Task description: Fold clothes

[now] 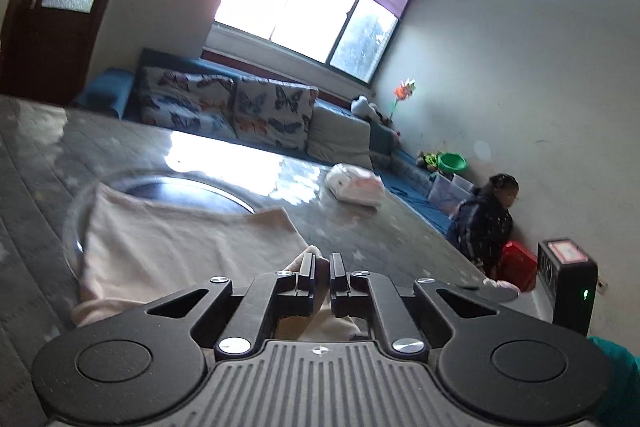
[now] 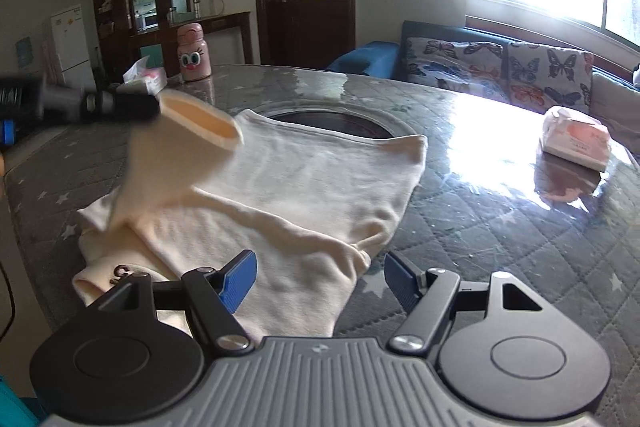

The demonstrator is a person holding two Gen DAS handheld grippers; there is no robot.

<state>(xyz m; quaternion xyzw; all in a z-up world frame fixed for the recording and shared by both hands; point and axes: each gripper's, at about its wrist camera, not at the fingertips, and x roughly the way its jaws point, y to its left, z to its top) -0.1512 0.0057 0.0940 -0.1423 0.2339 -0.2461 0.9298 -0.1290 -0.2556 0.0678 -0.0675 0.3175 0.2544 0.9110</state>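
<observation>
Two hand-held grippers worked: our left hand-held gripper [image 2: 154, 107] pinched the cream cotton garment's [image 2: 288, 179] sleeve, best carried flat across, while our right hand-held gripper [image 2: 320, 277] hung agape.

A pink cartoon-faced bottle [image 2: 192, 53] stands near the far edge of the quilted, glass-topped table [image 2: 500, 227], with a tissue box [image 2: 146, 77] just beside it. A white-and-pink packet [image 2: 576, 143] lies toward the right edge. Behind the table runs a blue sofa [image 2: 436, 31] with butterfly cushions [image 2: 452, 63]. A person [image 1: 486, 223] sits by the wall near a green basin [image 1: 452, 162].
</observation>
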